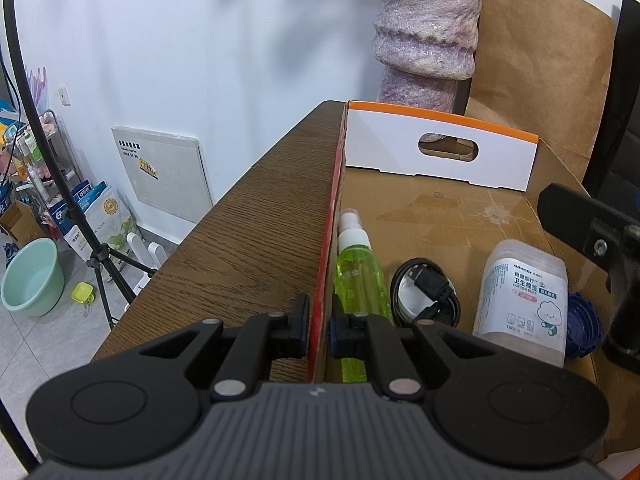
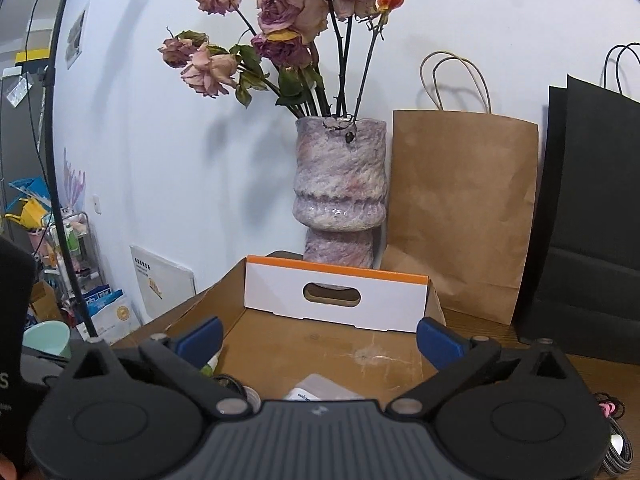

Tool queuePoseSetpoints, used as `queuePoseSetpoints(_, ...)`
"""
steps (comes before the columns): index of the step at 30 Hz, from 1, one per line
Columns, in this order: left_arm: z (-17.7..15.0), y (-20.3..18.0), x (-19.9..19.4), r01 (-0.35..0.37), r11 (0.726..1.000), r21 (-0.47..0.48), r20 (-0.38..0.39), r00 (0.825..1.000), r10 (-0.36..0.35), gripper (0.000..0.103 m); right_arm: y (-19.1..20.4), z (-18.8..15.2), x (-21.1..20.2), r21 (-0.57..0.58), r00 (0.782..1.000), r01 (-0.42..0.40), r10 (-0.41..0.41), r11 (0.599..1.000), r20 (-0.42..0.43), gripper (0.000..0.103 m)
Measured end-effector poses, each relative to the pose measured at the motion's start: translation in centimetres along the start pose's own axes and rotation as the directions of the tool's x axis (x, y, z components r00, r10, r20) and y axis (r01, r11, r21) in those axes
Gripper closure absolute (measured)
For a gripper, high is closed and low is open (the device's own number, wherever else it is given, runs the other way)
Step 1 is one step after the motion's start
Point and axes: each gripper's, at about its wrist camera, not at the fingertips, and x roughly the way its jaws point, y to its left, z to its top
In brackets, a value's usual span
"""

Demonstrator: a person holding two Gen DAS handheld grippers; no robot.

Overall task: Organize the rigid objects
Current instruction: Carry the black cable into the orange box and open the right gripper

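An open cardboard box [image 1: 436, 148] with a white and orange end flap sits on the wooden table [image 1: 256, 232]. Inside lie a green spray bottle [image 1: 360, 276], a coiled black cable [image 1: 424, 292], a clear cotton bud container [image 1: 524, 300] and a blue cap [image 1: 584, 328]. My left gripper [image 1: 319, 330] is shut on the box's red left wall, one finger outside and one inside. My right gripper [image 2: 320, 340] hangs wide open over the box [image 2: 336, 304] with nothing between its blue pads. Below it the cotton bud container [image 2: 320, 390] and the spray bottle [image 2: 210, 366] peek out.
A purple vase [image 2: 340, 188] of dried roses, a brown paper bag [image 2: 460, 216] and a black bag [image 2: 592, 220] stand behind the box against the wall. A braided cable [image 2: 618, 452] lies on the table at the right. A tripod [image 1: 100, 256] and a green basin [image 1: 32, 280] stand on the floor at the left.
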Motion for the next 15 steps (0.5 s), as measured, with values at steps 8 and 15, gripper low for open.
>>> queuePoseSetpoints(8, 0.0, 0.03, 0.01, 0.0, 1.0, 0.0, 0.0, 1.0, 0.0, 0.093, -0.01, -0.02, 0.12, -0.005, 1.0, -0.006, 0.006, 1.0, -0.006, 0.0)
queuePoseSetpoints(15, 0.0, 0.0, 0.01, 0.0, 1.0, 0.0, 0.0, 1.0, 0.0, 0.093, -0.02, -0.06, 0.11, -0.005, 1.0, -0.005, 0.005, 1.0, -0.005, 0.0)
